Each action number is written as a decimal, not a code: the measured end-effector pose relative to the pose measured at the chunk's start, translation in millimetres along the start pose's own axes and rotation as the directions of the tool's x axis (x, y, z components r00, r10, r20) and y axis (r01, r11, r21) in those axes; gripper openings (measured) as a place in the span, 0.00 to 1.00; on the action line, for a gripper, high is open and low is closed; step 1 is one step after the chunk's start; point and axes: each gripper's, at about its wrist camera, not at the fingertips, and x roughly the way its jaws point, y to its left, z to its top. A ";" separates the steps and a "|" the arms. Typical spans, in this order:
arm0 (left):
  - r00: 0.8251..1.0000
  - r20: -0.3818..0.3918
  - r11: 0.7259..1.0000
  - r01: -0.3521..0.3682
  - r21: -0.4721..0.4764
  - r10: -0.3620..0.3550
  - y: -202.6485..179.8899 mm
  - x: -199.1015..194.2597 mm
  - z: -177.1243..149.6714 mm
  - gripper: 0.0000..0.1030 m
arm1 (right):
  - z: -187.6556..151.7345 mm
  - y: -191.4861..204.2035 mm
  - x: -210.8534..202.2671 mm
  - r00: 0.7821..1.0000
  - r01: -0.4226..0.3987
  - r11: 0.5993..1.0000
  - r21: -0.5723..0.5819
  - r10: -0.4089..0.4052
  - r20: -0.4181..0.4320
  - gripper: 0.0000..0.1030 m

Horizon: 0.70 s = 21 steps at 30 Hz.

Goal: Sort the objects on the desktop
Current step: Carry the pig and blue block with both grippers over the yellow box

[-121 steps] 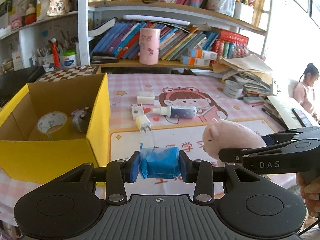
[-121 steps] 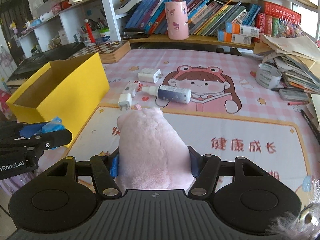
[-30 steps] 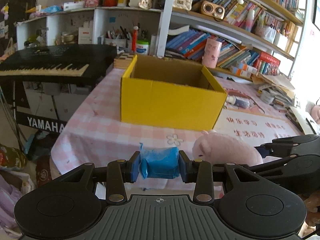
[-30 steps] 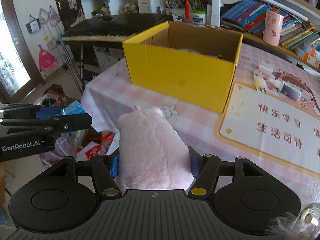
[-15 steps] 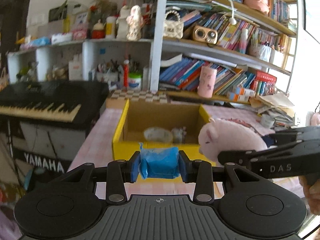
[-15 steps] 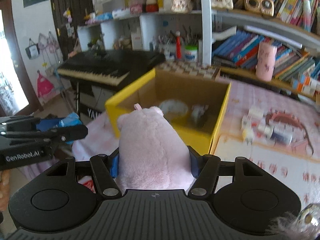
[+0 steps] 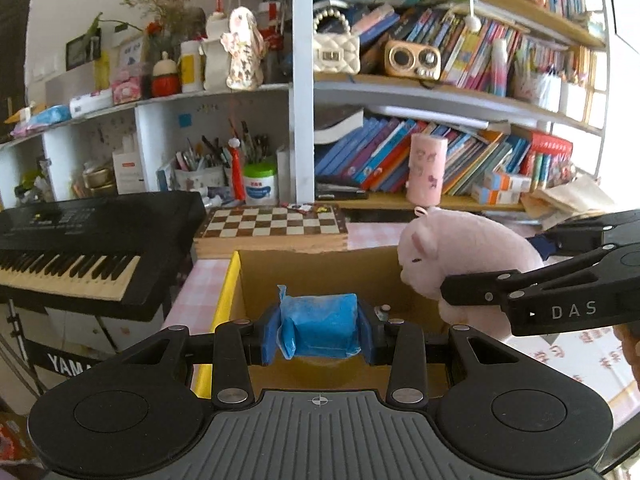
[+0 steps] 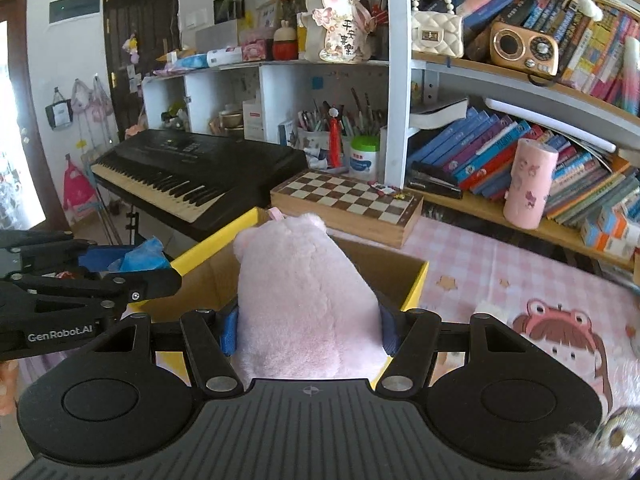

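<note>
My left gripper (image 7: pixel 318 334) is shut on a blue crinkled packet (image 7: pixel 320 330) and holds it over the open yellow cardboard box (image 7: pixel 228 300). My right gripper (image 8: pixel 308 330) is shut on a pink plush pig (image 8: pixel 306 300) and holds it above the same box (image 8: pixel 416 284). The pig (image 7: pixel 456 256) and the right gripper also show at the right of the left wrist view. The left gripper with its blue packet (image 8: pixel 140 258) shows at the left of the right wrist view. The box's contents are hidden behind the held things.
A black keyboard (image 7: pixel 80 248) stands left of the box. A wooden chessboard (image 7: pixel 272 226) lies behind it. Shelves with books and a pink cup (image 8: pixel 528 184) rise at the back. The pink checked tablecloth with a cartoon mat (image 8: pixel 560 332) lies to the right.
Both grippers have swung back from beyond the table's end and moved in over the yellow box, still holding the packet and the pig. The box is now directly below them.
</note>
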 end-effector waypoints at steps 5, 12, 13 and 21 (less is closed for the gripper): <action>0.999 -0.046 0.999 -0.019 0.047 0.021 -4.1 35.3 10.8 0.36 | 4.0 -19.5 32.7 0.999 -0.022 1.000 -0.003 0.022 -0.034 0.58; 0.988 -0.155 0.993 -0.011 0.117 0.029 -10.7 86.8 18.4 0.36 | 6.0 -27.5 85.7 0.989 -0.076 0.989 -0.127 0.059 -0.134 0.58; 0.985 -0.171 0.991 -0.007 0.134 0.030 -12.4 94.1 17.7 0.36 | 6.2 -27.3 93.9 0.985 -0.089 0.985 -0.149 0.065 -0.158 0.58; 0.962 -0.269 0.969 0.029 0.247 0.040 -17.9 133.9 18.4 0.37 | -4.8 -17.8 142.6 0.957 -0.161 0.911 -0.379 0.050 -0.286 0.58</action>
